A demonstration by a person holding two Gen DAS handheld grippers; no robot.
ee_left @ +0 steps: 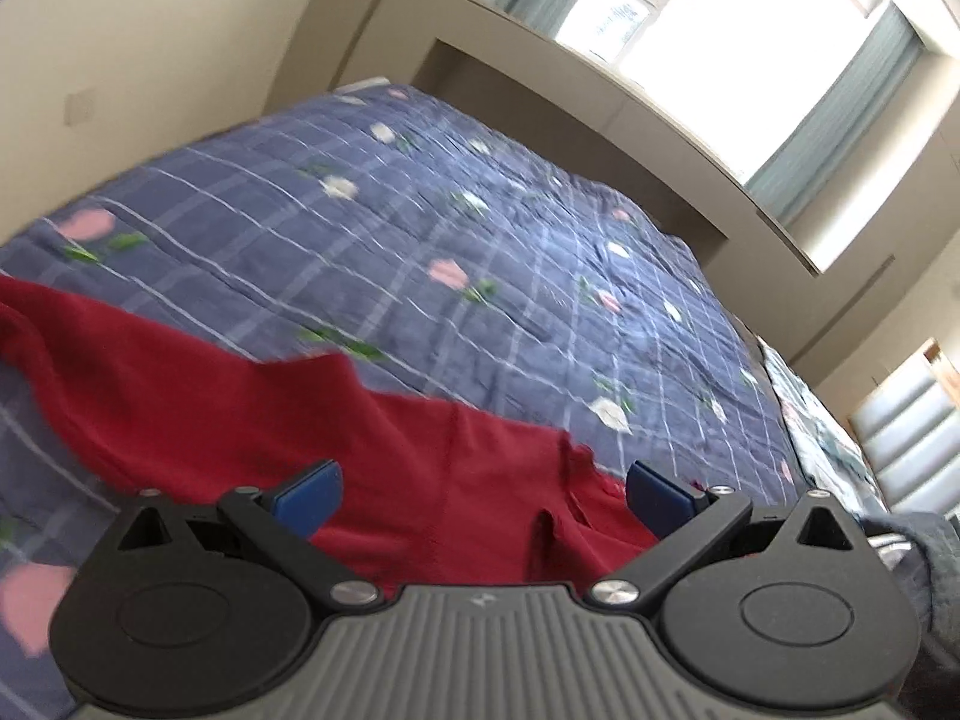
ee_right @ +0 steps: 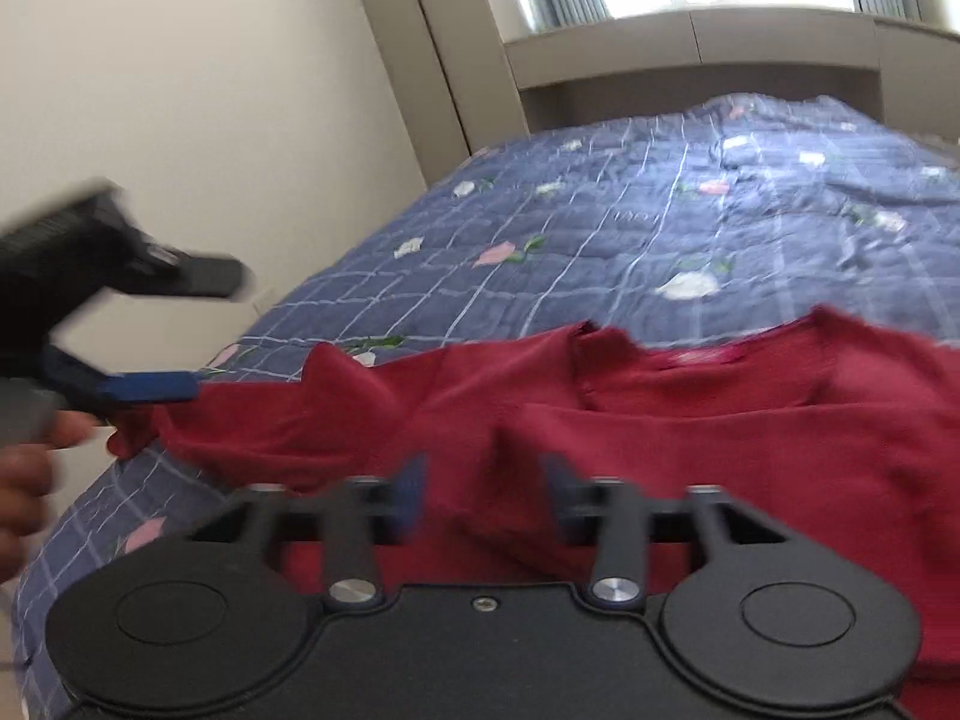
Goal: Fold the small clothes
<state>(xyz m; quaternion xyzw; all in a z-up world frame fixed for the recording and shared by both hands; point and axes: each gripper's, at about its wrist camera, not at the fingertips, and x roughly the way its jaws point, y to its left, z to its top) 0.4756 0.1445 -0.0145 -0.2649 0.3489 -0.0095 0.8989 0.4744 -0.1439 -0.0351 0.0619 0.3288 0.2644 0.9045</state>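
A small dark red garment (ee_left: 252, 420) lies spread and rumpled on the bed near its front edge; it also shows in the right wrist view (ee_right: 720, 420). My left gripper (ee_left: 483, 495) is open, its blue pads wide apart just above the red cloth, holding nothing. In the right wrist view the left gripper (ee_right: 174, 336) appears at the left, open, over the garment's left end. My right gripper (ee_right: 483, 498) is open, its jaws apart over a raised fold of the red garment, and I cannot tell whether they touch it.
The bed is covered by a blue checked quilt (ee_left: 480, 228) with a flower print. A beige wall (ee_right: 210, 120) runs along the left. A window sill and cabinet (ee_right: 690, 48) stand behind the bed. A padded headboard (ee_left: 900, 438) is at the right.
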